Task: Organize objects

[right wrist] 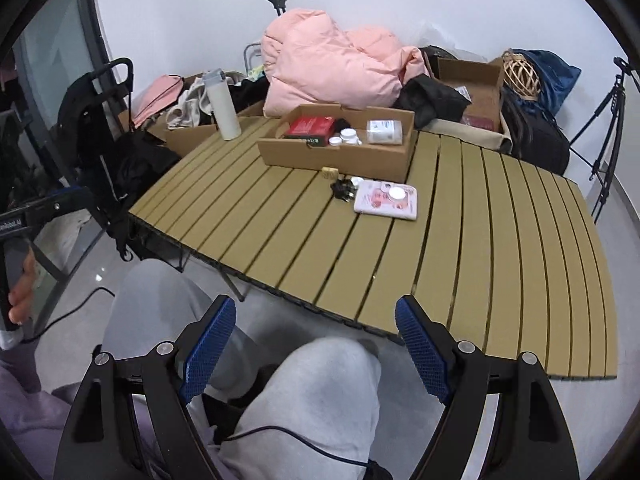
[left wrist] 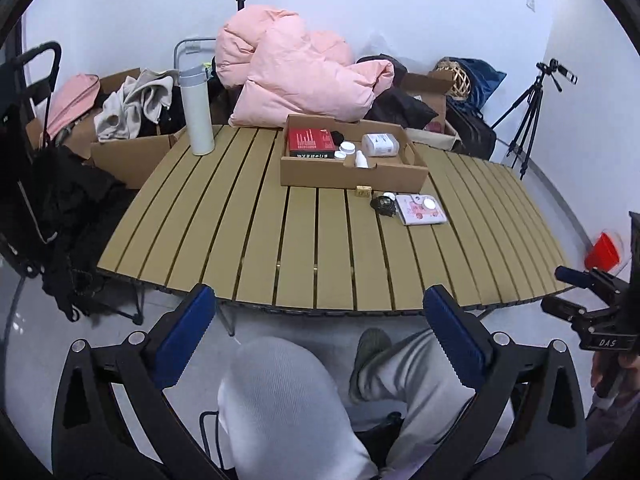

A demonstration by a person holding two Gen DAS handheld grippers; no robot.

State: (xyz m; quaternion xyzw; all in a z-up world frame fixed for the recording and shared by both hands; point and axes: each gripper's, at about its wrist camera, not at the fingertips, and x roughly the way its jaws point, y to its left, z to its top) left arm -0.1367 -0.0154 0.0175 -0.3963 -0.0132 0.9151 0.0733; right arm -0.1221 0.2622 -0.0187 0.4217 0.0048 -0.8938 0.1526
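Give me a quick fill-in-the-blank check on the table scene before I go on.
1. The red box lies inside the ____ tray.
2. The white flask stands ____ on the table.
3. A small round white lid rests on the ____ booklet.
4. Both grippers, left and right, hold ____.

Missing words: cardboard; upright; pink; nothing

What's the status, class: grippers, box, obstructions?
Left gripper, right gripper open, empty. Cardboard box part-filled; pink case, keys still outside. Nothing blocking.
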